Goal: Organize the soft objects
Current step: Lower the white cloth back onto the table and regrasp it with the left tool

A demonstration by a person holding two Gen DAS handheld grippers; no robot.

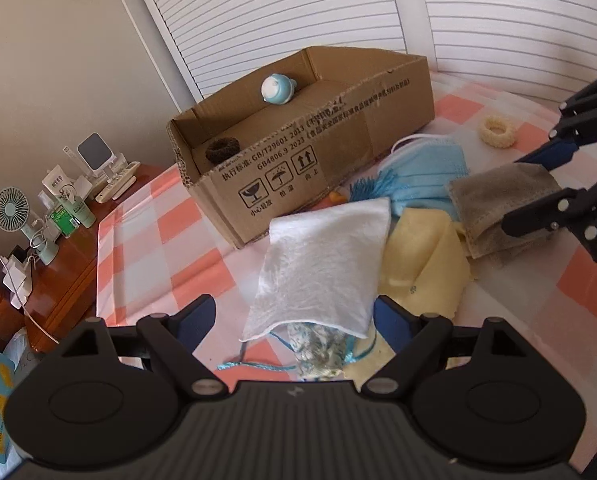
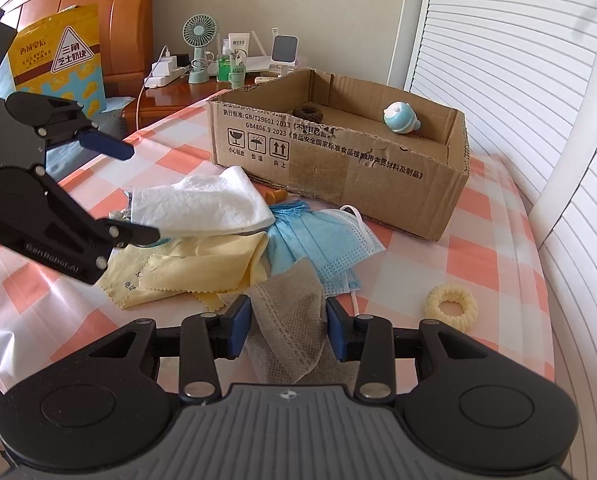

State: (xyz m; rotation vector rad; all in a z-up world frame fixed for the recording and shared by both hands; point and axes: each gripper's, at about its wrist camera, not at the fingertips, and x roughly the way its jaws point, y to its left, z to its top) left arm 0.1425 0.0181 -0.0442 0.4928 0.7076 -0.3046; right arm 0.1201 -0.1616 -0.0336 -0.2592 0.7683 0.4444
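the left gripper (image 1: 294,322) is held with fingers spread around the white cloth (image 1: 322,268), pads not touching it. the grey cloth (image 2: 286,328) is pinched by the right gripper (image 2: 288,326). both cloths lie on the checked bed (image 2: 478,240), near the box (image 2: 338,160).

A checked orange-and-white bed cover (image 2: 494,216) carried a cardboard box (image 2: 338,168), a heap of cloths and masks (image 2: 258,248), and a cream hair ring (image 2: 451,307) apart.

White cloth (image 1: 318,268) lies flat between the left jaws, untouched. Grey mask (image 2: 288,328) sits crumpled between the right jaws.
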